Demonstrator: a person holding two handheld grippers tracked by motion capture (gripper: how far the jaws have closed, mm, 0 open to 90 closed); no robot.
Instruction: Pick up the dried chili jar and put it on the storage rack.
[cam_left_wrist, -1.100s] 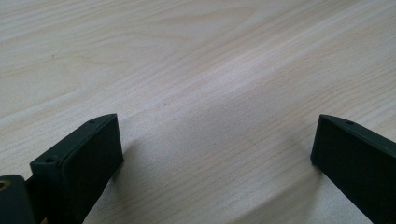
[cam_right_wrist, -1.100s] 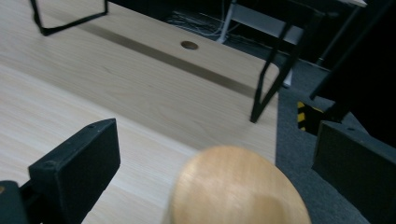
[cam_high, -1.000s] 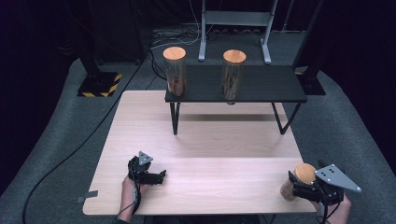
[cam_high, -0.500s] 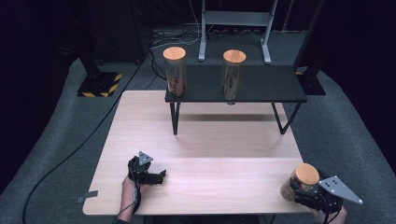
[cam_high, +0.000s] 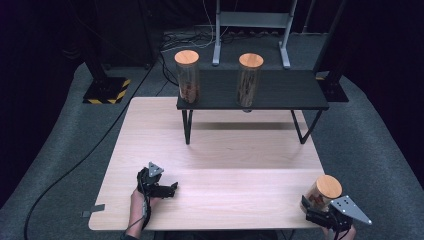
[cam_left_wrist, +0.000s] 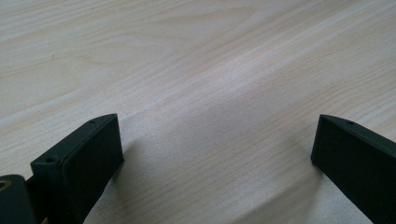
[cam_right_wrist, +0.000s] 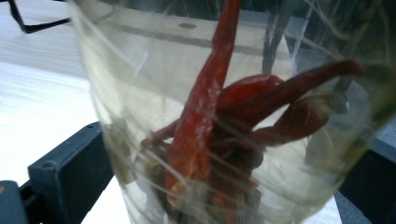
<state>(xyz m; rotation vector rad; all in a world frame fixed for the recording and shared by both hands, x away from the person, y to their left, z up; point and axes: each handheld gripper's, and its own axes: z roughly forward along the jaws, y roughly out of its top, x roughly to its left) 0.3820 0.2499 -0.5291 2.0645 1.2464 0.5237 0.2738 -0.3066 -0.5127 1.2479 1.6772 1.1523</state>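
A clear glass jar (cam_high: 320, 194) with a round wooden lid (cam_high: 329, 186) is at the table's near right corner. My right gripper (cam_high: 309, 209) is shut on its lower part. In the right gripper view the jar (cam_right_wrist: 140, 93) stands between both black jaws, with dried red chillies (cam_right_wrist: 243, 102) inside. My left gripper (cam_high: 173, 188) rests low over the near left of the table (cam_high: 225, 150), open. The left gripper view shows its jaws (cam_left_wrist: 215, 140) spread wide over bare wood.
A low black shelf (cam_high: 285, 92) stands across the far side of the table. On it are two tall jars with wooden lids, one at the left (cam_high: 187, 75) and one at the middle (cam_high: 249, 80). Dark floor with cables surrounds the table.
My right gripper has drawn back slightly toward the near edge with the jar, and the jar has turned in view. The left gripper has not moved.
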